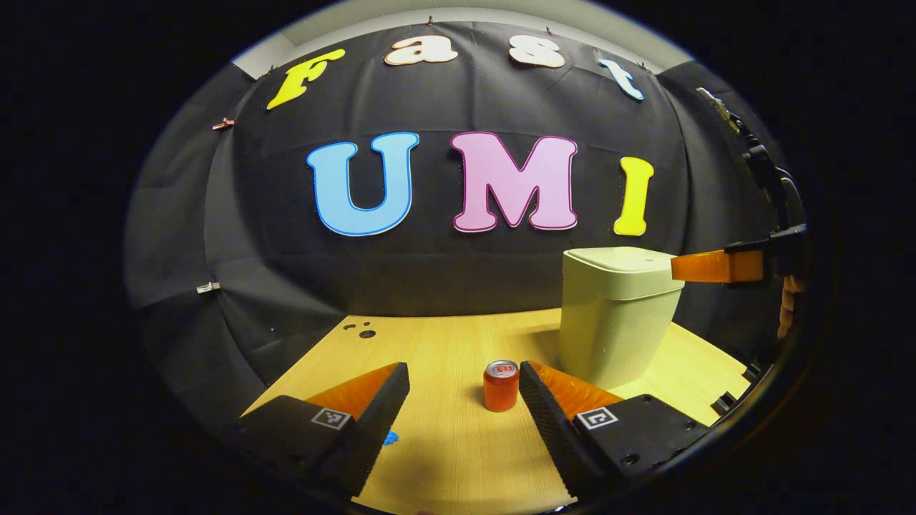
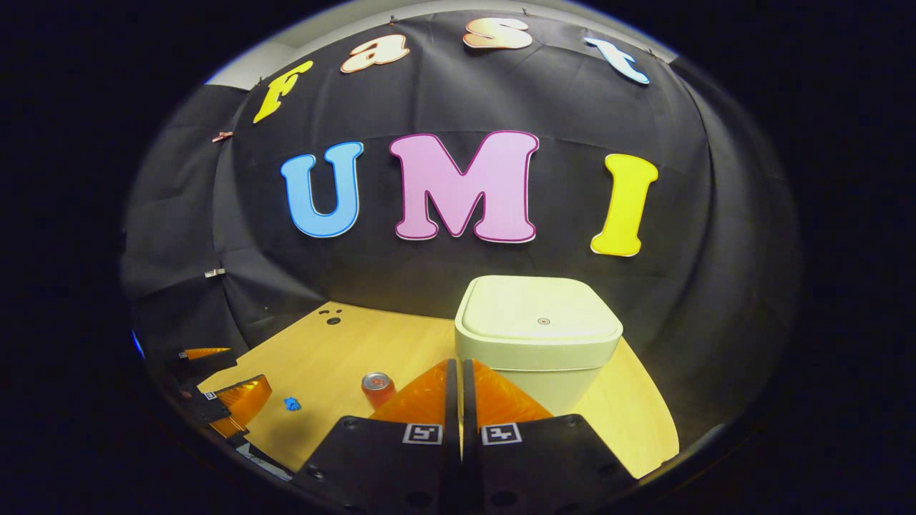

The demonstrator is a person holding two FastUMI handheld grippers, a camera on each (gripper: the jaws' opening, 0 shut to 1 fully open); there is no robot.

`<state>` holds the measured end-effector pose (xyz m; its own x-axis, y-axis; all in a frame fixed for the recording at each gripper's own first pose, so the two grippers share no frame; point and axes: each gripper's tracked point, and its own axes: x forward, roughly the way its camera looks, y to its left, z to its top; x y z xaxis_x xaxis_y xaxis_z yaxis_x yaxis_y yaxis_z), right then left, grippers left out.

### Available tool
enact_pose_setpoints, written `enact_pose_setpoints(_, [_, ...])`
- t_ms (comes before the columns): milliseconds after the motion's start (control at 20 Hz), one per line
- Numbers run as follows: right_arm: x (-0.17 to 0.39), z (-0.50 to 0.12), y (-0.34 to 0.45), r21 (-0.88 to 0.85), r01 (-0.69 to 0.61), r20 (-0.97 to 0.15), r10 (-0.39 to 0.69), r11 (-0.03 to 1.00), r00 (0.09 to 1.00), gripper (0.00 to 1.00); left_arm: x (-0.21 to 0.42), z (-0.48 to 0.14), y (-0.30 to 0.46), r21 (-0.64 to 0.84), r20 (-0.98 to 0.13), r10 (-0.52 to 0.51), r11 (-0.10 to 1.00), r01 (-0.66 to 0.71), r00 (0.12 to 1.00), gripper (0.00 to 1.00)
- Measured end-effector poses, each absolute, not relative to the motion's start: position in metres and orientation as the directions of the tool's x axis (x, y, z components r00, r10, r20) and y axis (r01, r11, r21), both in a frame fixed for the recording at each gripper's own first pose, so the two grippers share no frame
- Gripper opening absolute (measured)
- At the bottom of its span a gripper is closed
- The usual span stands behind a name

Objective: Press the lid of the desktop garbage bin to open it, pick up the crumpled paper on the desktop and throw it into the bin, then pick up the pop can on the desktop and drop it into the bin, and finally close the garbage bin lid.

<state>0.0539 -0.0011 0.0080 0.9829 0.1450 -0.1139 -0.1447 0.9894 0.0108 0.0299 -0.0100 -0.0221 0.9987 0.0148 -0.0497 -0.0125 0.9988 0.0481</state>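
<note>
The pale garbage bin (image 1: 614, 325) (image 2: 538, 322) stands on the wooden table with its lid down. A red pop can (image 1: 500, 386) (image 2: 377, 387) stands upright left of the bin. It is just ahead of my left gripper (image 1: 464, 366), which is open with nothing between its fingers. A small blue scrap, perhaps the crumpled paper (image 1: 390, 438) (image 2: 291, 404), lies near the left finger. My right gripper (image 2: 461, 363) is shut with nothing in it and points at the bin's front. In the left gripper view the right gripper (image 1: 680, 266) sits level with the lid's edge; whether it touches the lid I cannot tell.
The wooden table (image 1: 444, 336) has a few dark holes (image 1: 365, 332) near its far left corner. Black cloth walls close in behind and on both sides. The left gripper (image 2: 236, 375) shows low at the left of the right gripper view.
</note>
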Motion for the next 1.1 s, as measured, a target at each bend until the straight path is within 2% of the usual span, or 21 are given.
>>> enact_pose_setpoints(600, [0.117,0.052,-0.048,-0.061,-0.072,-0.055,0.068,0.996,0.996,0.05,0.037,-0.036,-0.003,0.037,-0.087,0.048,0.998,-0.045,0.995,0.99])
enact_pose_setpoints(1100, [0.173,0.031,-0.075,-0.041,-0.044,-0.118,0.039,0.998,0.992,0.05,0.044,-0.041,0.0,0.04,-0.105,0.119,0.993,-0.115,0.987,0.98])
